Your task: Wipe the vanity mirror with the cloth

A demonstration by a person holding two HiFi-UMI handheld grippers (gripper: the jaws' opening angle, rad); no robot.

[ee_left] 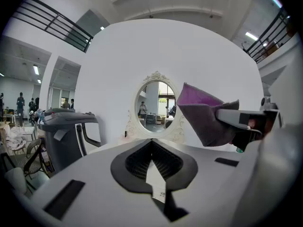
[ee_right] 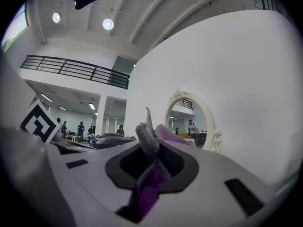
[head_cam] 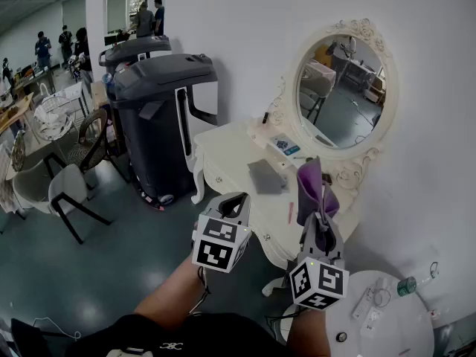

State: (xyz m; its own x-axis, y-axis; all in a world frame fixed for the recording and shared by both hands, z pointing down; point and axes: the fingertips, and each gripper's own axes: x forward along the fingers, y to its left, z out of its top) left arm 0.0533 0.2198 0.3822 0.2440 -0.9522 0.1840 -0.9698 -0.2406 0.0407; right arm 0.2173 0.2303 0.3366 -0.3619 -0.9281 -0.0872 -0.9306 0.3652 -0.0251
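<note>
The oval vanity mirror [head_cam: 338, 91] in its ornate white frame stands at the back of a white dressing table [head_cam: 223, 155] against the wall. My right gripper [head_cam: 320, 222] is shut on a purple cloth [head_cam: 312, 188], which stands up from the jaws in front of the table's right end, below the mirror and apart from the glass. In the right gripper view the cloth [ee_right: 151, 141] bunches between the jaws of that gripper [ee_right: 150, 150], with the mirror [ee_right: 189, 124] beyond. My left gripper [head_cam: 232, 201] is to the left, shut and empty. Its own view shows its jaws [ee_left: 152, 143], the mirror [ee_left: 156, 105] and the cloth [ee_left: 203, 112].
A grey pad [head_cam: 266, 177] and a small box [head_cam: 285, 145] lie on the table. A large black bin [head_cam: 160, 117] stands left of it, with chairs [head_cam: 67, 184] further left. A round white table [head_cam: 379, 322] with a bottle [head_cam: 413, 282] is at lower right. People stand far back.
</note>
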